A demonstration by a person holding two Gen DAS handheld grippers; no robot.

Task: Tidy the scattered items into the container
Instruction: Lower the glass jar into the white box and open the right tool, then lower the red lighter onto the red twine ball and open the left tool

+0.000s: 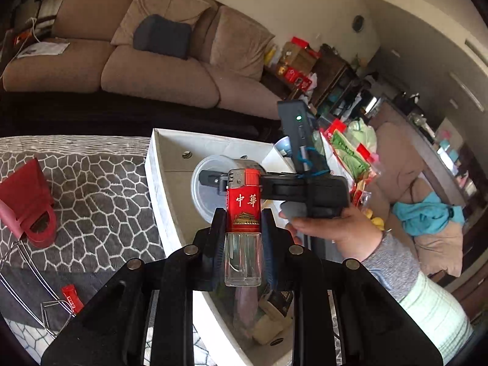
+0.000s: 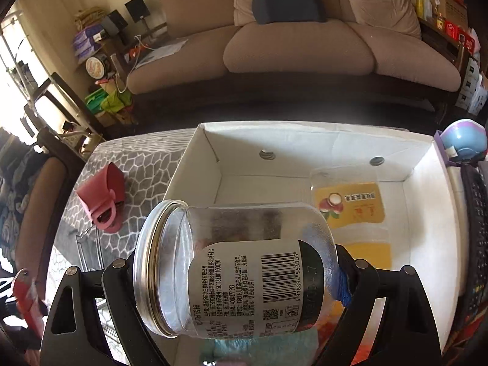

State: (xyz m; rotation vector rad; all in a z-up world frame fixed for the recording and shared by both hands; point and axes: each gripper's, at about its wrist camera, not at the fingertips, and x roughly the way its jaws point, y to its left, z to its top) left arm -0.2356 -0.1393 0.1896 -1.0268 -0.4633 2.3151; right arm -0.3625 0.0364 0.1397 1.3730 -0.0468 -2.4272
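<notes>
While the left gripper (image 1: 243, 228) is squeezing a red lighter (image 1: 243, 213) between its two fingers, the lighter is standing upright, with its clear bottom low and its metal top pointing up. It is hanging just over the near part of the white box (image 1: 158, 183), which is sitting on a grey patterned surface (image 1: 100, 201). Beside the box, a red bag (image 1: 29, 204) is lying on that surface, and a small red packet (image 1: 72, 298) is lying nearer, next to some wire clips (image 1: 45, 314). A little farther on, the right gripper (image 2: 241, 277) is holding a clear jar (image 2: 235, 271) tight on its side, with the silver lid pointing left and the barcode label facing up. The jar is hovering over the open box, not yet resting inside. Down in the box, a yellow fruit packet (image 2: 353, 207) is lying flat near the far wall, and something light blue (image 2: 274, 349) is sitting under the jar. Far behind, a brown sofa (image 2: 299, 48) is holding a dark cushion (image 2: 286, 4).
</notes>
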